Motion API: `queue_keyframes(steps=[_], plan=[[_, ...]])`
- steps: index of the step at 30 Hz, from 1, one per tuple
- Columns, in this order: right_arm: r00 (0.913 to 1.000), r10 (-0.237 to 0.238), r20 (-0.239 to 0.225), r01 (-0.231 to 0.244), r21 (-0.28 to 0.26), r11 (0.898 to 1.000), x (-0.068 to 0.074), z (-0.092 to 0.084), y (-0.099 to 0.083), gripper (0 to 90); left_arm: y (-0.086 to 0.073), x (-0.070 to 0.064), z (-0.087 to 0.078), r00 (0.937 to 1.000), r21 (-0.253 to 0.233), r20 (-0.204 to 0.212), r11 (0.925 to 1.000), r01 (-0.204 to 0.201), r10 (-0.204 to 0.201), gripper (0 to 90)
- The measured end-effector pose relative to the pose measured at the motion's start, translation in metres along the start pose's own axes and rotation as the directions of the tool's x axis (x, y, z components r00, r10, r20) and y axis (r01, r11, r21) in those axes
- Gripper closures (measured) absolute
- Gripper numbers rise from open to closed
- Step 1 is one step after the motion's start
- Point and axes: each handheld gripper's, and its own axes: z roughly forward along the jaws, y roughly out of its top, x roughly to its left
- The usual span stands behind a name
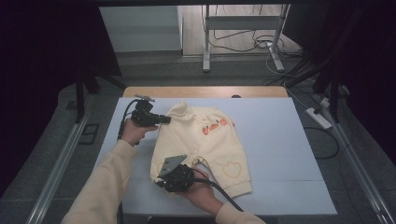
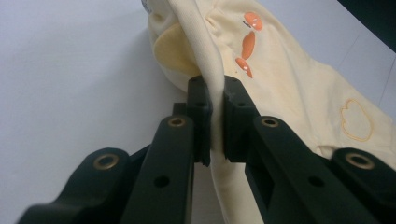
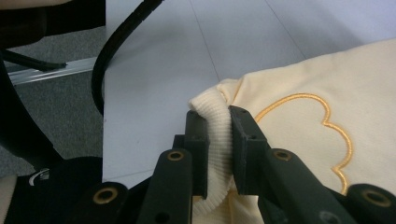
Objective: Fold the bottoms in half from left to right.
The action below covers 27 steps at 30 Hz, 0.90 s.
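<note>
A pale yellow child's garment (image 1: 201, 140) lies spread on the light table (image 1: 280, 140), with an orange motif (image 1: 212, 126) near its far end and an outlined shape (image 1: 232, 169) near its close end. My left gripper (image 1: 164, 120) is at the garment's far left edge. In the left gripper view that gripper (image 2: 215, 116) is shut on a fold of the fabric (image 2: 289, 84). My right gripper (image 1: 161, 182) is at the near left corner. In the right gripper view it (image 3: 218, 140) is shut on the ribbed cuff (image 3: 212, 109), beside the embroidered outline (image 3: 327, 126).
A wooden strip (image 1: 205, 91) borders the table's far edge. Metal rails (image 1: 60, 158) run along both sides. On the floor lie a power strip (image 1: 320, 117) at the right and cables near a metal stand (image 1: 243, 42) at the back. The table's right half is bare.
</note>
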Motion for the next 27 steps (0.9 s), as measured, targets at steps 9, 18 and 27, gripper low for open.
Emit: queue_keyframes(steps=[9, 18, 27], plan=[[0.9997, -0.014, -0.022, 0.014, -0.016, 1.0, 0.001, 0.004, 0.012, 78.4, -0.001, 0.001, -0.019, 0.9998, -0.013, -0.02, 0.9999, 0.007, -0.007, 83.0], [0.9991, -0.035, -0.025, 0.034, -0.029, 0.999, 0.006, 0.001, 0.019, 78.7, -0.005, 0.0, -0.022, 0.9991, -0.01, -0.033, 0.9996, 0.025, -0.025, 83.1], [0.9986, -0.037, -0.038, 0.035, -0.054, 0.998, 0.007, -0.003, 0.027, 79.1, 0.001, -0.006, -0.038, 0.9979, -0.03, -0.058, 0.9992, 0.028, -0.03, 83.2]])
